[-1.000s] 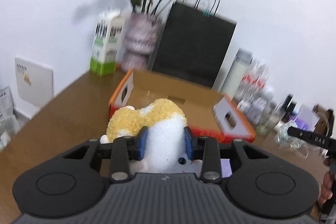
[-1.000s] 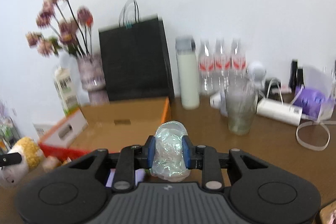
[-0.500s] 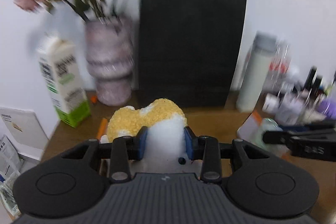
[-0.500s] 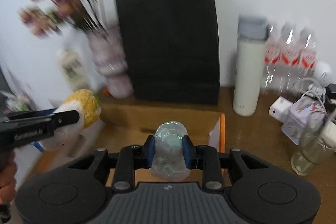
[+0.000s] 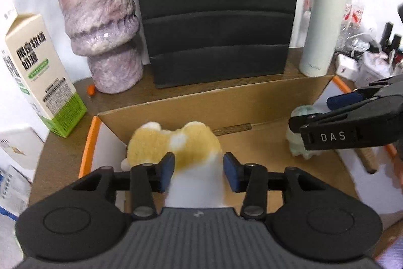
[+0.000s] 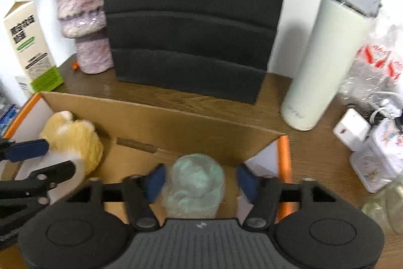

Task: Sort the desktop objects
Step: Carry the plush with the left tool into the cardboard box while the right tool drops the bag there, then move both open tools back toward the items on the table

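Wooden counter (image 6: 314,143) now carries both hands over the cardboard box (image 5: 226,107). Left hand-held gripper (image 5: 199,172) just opened off the plush toy (image 5: 173,143); right hand-held gripper (image 6: 201,179) off the plastic-wrapped bundle (image 6: 196,180). Both items released inside the box.

One cardboard box (image 6: 176,127) sits on the worktop (image 6: 314,143). Inside it lie two things: one yellow-and-white plush toy (image 6: 73,138) and one pale green bagged bundle (image 6: 196,180). Behind the box stand one black paper bag (image 6: 191,17), one purple vase (image 6: 83,17), one milk carton (image 6: 30,47) and one white flask (image 6: 327,62).
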### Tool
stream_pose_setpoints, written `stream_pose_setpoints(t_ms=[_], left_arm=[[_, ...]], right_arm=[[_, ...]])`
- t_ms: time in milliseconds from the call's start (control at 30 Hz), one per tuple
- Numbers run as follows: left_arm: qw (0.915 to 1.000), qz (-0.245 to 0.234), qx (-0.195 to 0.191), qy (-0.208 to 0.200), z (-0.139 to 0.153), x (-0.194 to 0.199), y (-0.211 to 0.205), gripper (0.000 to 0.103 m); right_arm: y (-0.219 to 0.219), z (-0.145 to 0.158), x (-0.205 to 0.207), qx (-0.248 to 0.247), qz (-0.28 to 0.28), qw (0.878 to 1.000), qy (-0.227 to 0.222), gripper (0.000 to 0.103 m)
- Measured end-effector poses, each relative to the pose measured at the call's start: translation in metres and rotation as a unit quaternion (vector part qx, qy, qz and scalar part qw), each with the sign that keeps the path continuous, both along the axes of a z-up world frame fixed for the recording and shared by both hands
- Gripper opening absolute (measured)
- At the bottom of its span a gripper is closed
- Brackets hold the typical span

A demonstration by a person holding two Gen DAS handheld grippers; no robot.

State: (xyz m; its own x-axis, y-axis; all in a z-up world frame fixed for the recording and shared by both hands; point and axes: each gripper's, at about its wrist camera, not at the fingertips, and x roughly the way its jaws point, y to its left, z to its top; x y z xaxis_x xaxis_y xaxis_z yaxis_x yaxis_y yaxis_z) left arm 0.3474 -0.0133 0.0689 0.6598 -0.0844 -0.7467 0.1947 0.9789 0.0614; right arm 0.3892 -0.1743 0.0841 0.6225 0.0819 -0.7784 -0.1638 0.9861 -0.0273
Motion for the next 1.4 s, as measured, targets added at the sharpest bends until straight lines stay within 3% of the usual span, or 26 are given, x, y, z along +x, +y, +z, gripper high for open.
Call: stream_pose_setpoints(t_ms=[100,167,267,367,467,567,733,1000,1167,1300,1400], left_arm=[[0.9998,0.007,-0.016,-0.004,0.024,-0.006,0.006,0.056],[0.9996,0.017,-0.023,-0.01,0.046,-0.013,0.011,0.073],[0.9963,0.055,-0.066,-0.004,0.07,-0.026,0.022,0.085],[0.9941,0.077,-0.077,0.002,0.079,-0.045,0.022,0.088],[0.9959,0.07,-0.053,-0.019,0.089,-0.069,0.025,0.098],[0.9954,0.081,-0.035,-0.037,0.099,-0.093,0.035,0.1],[0.9956,0.076,-0.034,-0.044,0.107,-0.121,0.043,0.102],[0.9943,0.052,-0.034,-0.087,0.083,-0.198,0.042,0.103],[0.9921,0.028,-0.036,-0.117,0.05,-0.261,0.036,0.103],[0.9911,0.028,-0.056,-0.118,0.021,-0.304,0.033,0.103],[0.9913,0.02,-0.044,-0.122,0.002,-0.331,0.026,0.103]], right_arm=[[-0.003,0.019,-0.007,-0.013,-0.003,1.0,-0.016,0.068],[-0.007,0.037,-0.017,-0.009,-0.004,1.0,-0.027,0.07],[-0.007,0.065,-0.038,0.002,-0.003,0.999,-0.043,0.074],[0.002,0.083,-0.062,0.01,0.008,0.998,-0.056,0.081],[0.005,0.092,-0.088,-0.013,0.014,0.998,-0.068,0.085],[-0.008,0.097,-0.108,-0.03,-0.004,0.997,-0.072,0.085],[-0.029,0.099,-0.139,0.02,-0.017,0.997,-0.076,0.085],[-0.033,0.09,-0.209,0.063,0.014,0.992,-0.108,0.086],[-0.035,0.061,-0.27,0.092,0.029,0.987,-0.126,0.086],[-0.032,0.031,-0.316,0.103,0.034,0.986,-0.124,0.087],[-0.032,0.009,-0.345,0.104,0.022,0.987,-0.123,0.087]])
